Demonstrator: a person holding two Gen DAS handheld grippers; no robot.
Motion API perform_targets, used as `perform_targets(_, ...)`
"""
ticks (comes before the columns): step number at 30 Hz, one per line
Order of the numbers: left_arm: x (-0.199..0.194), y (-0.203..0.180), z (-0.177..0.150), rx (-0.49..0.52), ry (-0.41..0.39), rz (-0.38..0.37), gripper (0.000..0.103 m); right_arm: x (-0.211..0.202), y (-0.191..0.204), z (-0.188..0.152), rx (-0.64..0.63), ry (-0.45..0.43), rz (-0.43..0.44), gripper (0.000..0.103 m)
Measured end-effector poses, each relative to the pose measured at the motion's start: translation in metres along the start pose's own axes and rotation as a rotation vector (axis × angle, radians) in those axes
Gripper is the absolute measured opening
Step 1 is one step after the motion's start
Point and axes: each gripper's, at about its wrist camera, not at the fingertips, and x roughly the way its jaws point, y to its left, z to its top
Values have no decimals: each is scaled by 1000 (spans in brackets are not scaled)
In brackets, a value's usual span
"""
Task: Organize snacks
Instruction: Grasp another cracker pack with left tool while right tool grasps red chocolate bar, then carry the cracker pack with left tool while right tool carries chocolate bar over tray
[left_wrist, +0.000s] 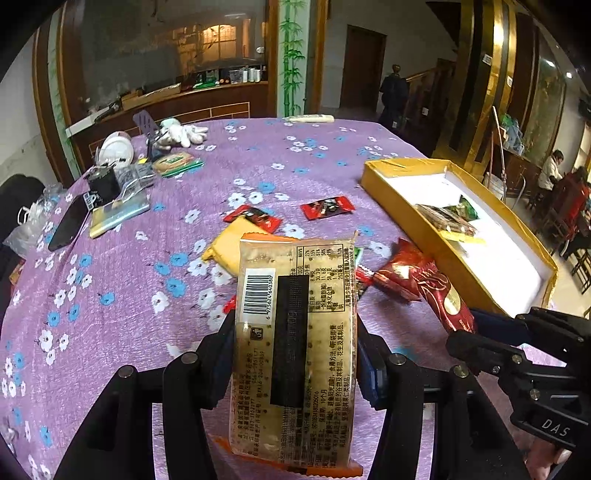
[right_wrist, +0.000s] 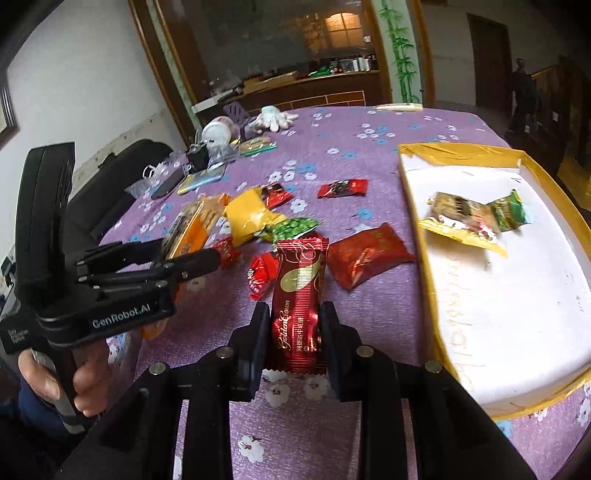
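My left gripper (left_wrist: 295, 343) is shut on a clear cracker pack (left_wrist: 325, 280) with orange ends, its barcode side facing the camera, held above the table. My right gripper (right_wrist: 295, 332) is shut on a red Golden Crown bar (right_wrist: 299, 280), lifted off the cloth. In the right wrist view the left gripper (right_wrist: 199, 260) and its cracker pack (right_wrist: 188, 229) sit to the left. The bar (left_wrist: 443, 295) also shows in the left wrist view. A yellow box (right_wrist: 436, 258) with a white floor stands to the right and holds several snacks (right_wrist: 472, 218).
Loose on the purple floral tablecloth (left_wrist: 122, 266) lie red packets (left_wrist: 327, 206), a yellow pack (left_wrist: 229, 247), a dark red pouch (right_wrist: 365, 254) and a green pack (right_wrist: 293, 227). A phone (left_wrist: 68, 225), white gloves (left_wrist: 181, 134) and clutter fill the far left. People sit far right (left_wrist: 554, 170).
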Motion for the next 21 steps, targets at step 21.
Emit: perform_targets(21,-11,-54,3,126,-22,54,59,-31,-41,-6,96,-89,22,27)
